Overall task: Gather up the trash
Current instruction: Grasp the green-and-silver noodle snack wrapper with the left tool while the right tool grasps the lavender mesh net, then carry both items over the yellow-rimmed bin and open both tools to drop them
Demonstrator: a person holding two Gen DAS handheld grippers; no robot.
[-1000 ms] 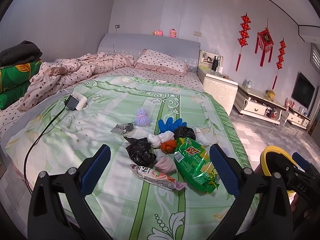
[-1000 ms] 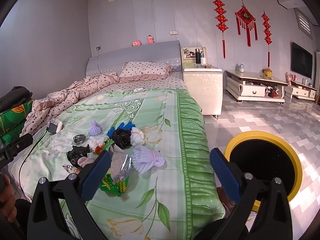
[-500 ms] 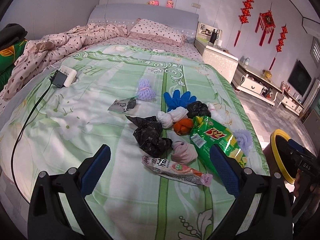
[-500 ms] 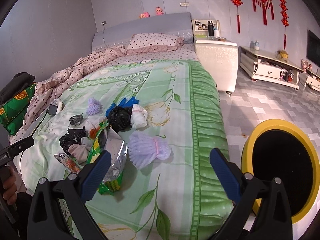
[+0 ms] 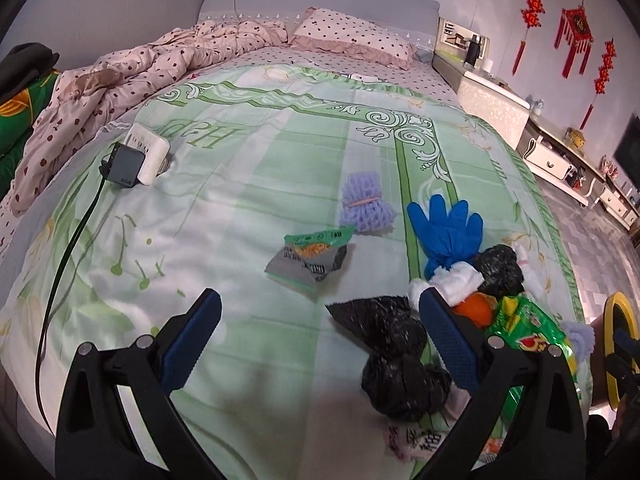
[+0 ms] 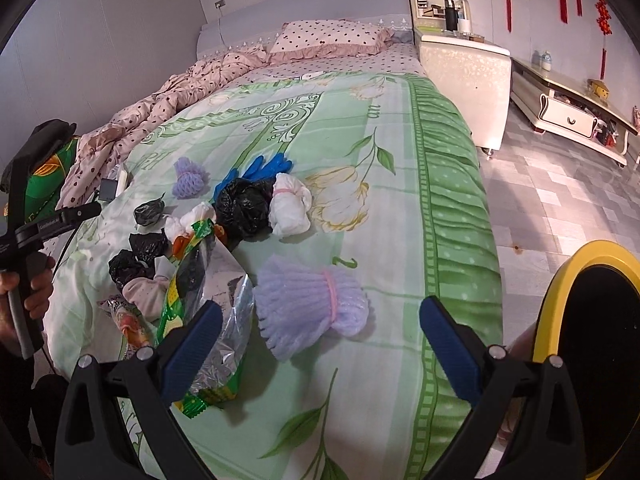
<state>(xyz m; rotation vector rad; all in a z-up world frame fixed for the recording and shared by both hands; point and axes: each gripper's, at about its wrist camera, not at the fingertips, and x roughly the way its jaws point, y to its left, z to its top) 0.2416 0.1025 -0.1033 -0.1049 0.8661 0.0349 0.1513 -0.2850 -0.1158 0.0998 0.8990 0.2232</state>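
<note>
Left gripper [image 5: 316, 336] hangs over the green bedspread [image 5: 248, 184], jaws wide apart, nothing between them. The small grey-green wrapper [image 5: 310, 254] lies at frame centre; a knotted black bag [image 5: 394, 356] sits lower right, touching the right finger. Right gripper [image 6: 318, 344], jaws also spread, frames the purple foam net [image 6: 308, 306] at centre. The yellow-rimmed bin [image 6: 592, 352] stands at the right edge.
</note>
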